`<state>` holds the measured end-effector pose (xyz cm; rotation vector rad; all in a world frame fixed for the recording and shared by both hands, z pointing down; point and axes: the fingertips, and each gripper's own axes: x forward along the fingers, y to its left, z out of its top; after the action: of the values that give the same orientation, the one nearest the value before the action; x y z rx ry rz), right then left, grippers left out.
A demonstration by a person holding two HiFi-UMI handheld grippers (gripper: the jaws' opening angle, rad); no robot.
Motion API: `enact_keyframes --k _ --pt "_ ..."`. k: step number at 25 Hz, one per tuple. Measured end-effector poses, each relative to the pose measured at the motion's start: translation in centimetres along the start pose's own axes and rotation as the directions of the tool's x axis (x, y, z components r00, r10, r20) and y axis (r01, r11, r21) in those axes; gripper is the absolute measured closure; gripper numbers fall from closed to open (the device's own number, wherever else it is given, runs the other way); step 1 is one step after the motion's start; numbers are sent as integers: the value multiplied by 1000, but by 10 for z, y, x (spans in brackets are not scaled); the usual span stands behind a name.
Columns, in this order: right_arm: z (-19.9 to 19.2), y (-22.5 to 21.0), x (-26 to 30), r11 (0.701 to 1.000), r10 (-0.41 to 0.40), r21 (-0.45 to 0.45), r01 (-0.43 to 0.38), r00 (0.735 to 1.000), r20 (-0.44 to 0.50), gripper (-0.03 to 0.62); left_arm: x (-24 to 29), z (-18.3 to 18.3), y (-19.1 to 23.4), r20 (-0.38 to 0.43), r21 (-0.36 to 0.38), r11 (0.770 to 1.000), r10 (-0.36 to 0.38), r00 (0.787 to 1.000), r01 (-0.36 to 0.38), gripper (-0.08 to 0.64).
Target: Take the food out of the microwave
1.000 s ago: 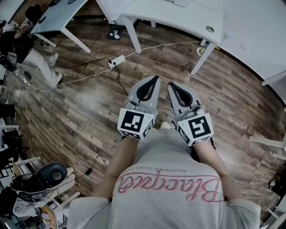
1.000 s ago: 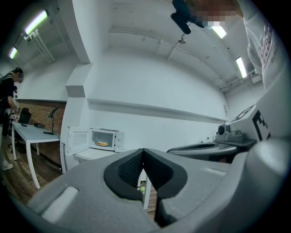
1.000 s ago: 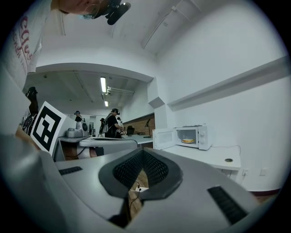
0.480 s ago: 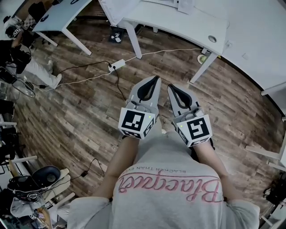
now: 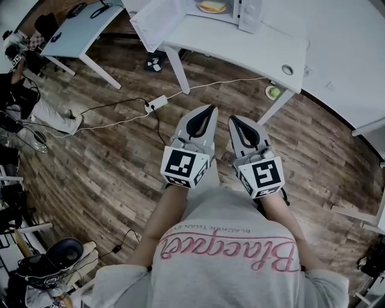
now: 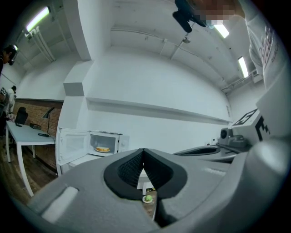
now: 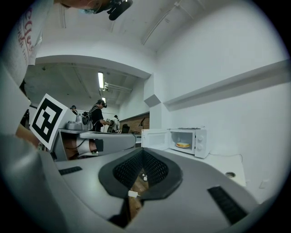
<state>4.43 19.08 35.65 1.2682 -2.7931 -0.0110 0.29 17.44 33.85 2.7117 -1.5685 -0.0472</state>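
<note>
left gripper (image 5: 210, 108) and right gripper (image 5: 232, 119) side by side, jaws pressed together, holding nothing; at twelve o'clock the microwave (image 5: 249, 13) stands open on the table (image 5: 252, 47), food (image 5: 212, 6) inside.

Head view: even overhead light, no hard shadows. Glossy white desk top (image 5: 337, 54) is nearly blown out; dark wood-plank floor (image 5: 102, 162) reads dim. Straight lines bow at the edges. Both gripper views: fisheye circle, black corners. Long ceiling tube light (image 6: 38, 19) flares in the left gripper view, and another tube (image 7: 100, 80) in the right. Grey body of the left gripper (image 6: 143, 150) is soft, close to the lens. Open white microwave (image 6: 107, 140) is sharp but tiny.
</note>
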Motion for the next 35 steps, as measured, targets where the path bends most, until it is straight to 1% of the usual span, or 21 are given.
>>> enact_keyframes --k 7,11,17,25,28,32,35 --pt "3 -33 60 1000 -20 -18 19 1000 -23 583 55 1 51 -8 -20 1000 -17 1000 17 555" --pt "8 -59 92 999 -46 -1 46 999 -24 583 88 4 72 -14 -19 999 -43 999 43 555" --pt "6 -79 143 999 -45 -10 44 998 -46 583 131 2 110 -20 -34 997 -68 998 67 555" --pt "13 -112 212 996 -85 6 85 995 -56 583 187 5 164 -25 -38 992 -120 992 119 555" --pt "13 -120 229 995 -97 7 98 993 -63 583 203 5 178 -22 -32 990 -138 990 138 555" --pt "13 -134 247 993 -113 13 114 991 -73 583 223 2 188 -28 -3 986 -165 986 165 555" --pt "13 -142 255 992 -118 22 120 990 -79 583 233 -1 191 -36 -17 981 -194 980 194 555"
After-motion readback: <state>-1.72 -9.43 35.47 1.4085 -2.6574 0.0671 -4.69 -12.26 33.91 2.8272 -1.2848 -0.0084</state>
